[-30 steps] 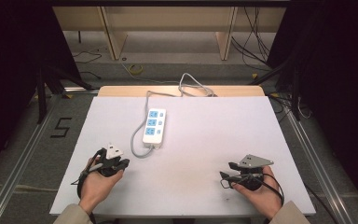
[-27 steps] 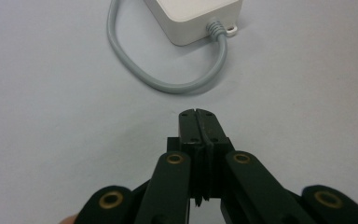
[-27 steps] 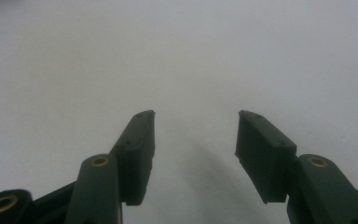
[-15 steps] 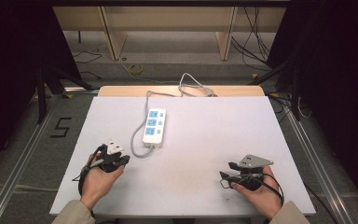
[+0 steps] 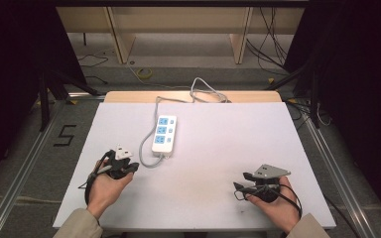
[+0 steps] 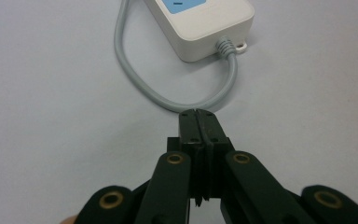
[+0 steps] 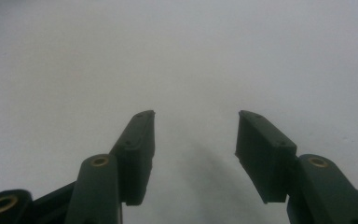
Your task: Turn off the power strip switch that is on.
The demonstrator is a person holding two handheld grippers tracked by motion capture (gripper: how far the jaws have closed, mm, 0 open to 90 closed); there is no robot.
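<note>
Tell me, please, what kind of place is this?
Probably a lab or recording workspace, not a home: a white table framed by metal rails, loose cables on the floor, and a white power strip laid out between two hand-held grippers.

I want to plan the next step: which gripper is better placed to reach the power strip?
Left. The left gripper, jaws shut, points at the power strip, just short of its cord loop. The right gripper, jaws open, sits far off over bare table.
</note>
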